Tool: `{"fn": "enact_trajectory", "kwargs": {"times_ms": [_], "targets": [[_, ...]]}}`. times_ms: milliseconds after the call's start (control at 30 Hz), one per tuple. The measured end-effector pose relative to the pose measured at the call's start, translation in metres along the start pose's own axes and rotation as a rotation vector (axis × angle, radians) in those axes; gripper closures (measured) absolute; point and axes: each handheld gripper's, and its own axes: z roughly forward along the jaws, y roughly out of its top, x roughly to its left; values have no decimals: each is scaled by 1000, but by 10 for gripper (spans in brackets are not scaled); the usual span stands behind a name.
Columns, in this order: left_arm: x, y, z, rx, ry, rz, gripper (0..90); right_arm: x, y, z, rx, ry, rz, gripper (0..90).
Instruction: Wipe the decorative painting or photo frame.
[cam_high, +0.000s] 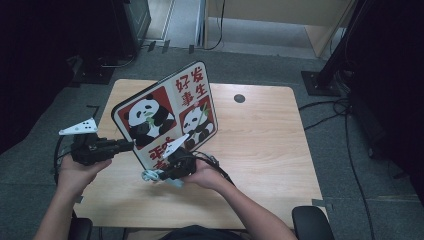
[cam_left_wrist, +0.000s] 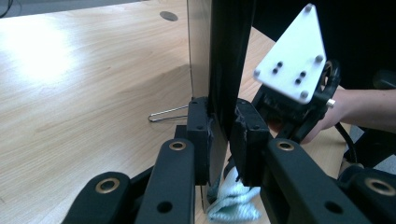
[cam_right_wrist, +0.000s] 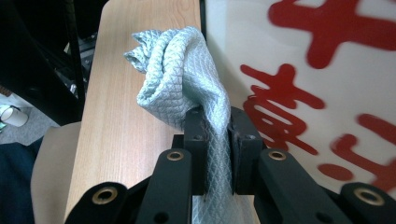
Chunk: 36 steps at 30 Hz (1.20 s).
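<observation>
Panda board stands tilted on edge over the left half of the surface, its bottom edge near the front-left. Left tongs are clamped on its left edge; in the left gripper view the pads pinch the thin panel edge-on, so the printed face can't be read there. Right tongs are closed tight on a pale blue-green cloth, the bunched end sticking out past the tips and lying against the board's lower printed area, next to the red characters.

Hidden or unclear: the board's bottom corner sits behind the right gripper body and hand in the high view. Whether the board's lower edge touches the wood, cannot tell. A thin wire loop lies on the wood behind the board in the left gripper view; what it is, unclear. The cloth's tail is cut off at the frame bottom in the right gripper view.

Room: the right half and back-right corner of the surface are open, with only a dark round grommet near the back edge. Cables trail beside the right wrist.
</observation>
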Motion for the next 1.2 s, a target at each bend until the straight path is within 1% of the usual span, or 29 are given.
{"fn": "enact_trajectory", "kwargs": {"times_ms": [67,233,433,533,567,600,667,700,767,833,933,1000,1033,1100,1167,1200], "targets": [[0,0,0,-2,1,1,787,0,0,-7,-9,-5,2,803],[0,0,0,-3,2,1,787,0,8,-26,-30,9,36,803],[0,0,0,-1,3,4,787,0,24,-51,-53,-7,13,804],[0,-1,0,-5,3,4,787,-1,35,-65,-76,-15,10,804],[0,-1,0,-6,3,5,787,-1,39,-71,-79,-26,15,803],[0,-1,0,-8,2,5,786,-1,44,-77,-90,-34,23,803],[0,-1,0,-9,2,3,786,0,54,-87,-108,-45,19,803],[0,-1,0,-9,2,3,787,1,62,-93,-115,-55,15,804],[0,-1,0,-9,2,2,787,3,75,-102,-115,-73,-4,804],[0,-1,0,-9,2,1,786,5,89,-110,-115,-79,-24,803],[0,-1,0,-10,2,-2,787,9,109,-121,-129,-79,-37,803],[0,-1,0,-10,2,0,787,11,126,-129,-143,-84,-57,803],[0,-1,0,-11,2,1,787,12,131,-132,-147,-86,-60,803],[0,-1,0,-13,2,0,787,14,148,-137,-162,-96,-74,803],[0,-1,0,-12,3,3,787,17,161,-141,-167,-101,-75,803],[0,-1,0,-14,2,0,787,19,171,-142,-164,-107,-78,803]]}}
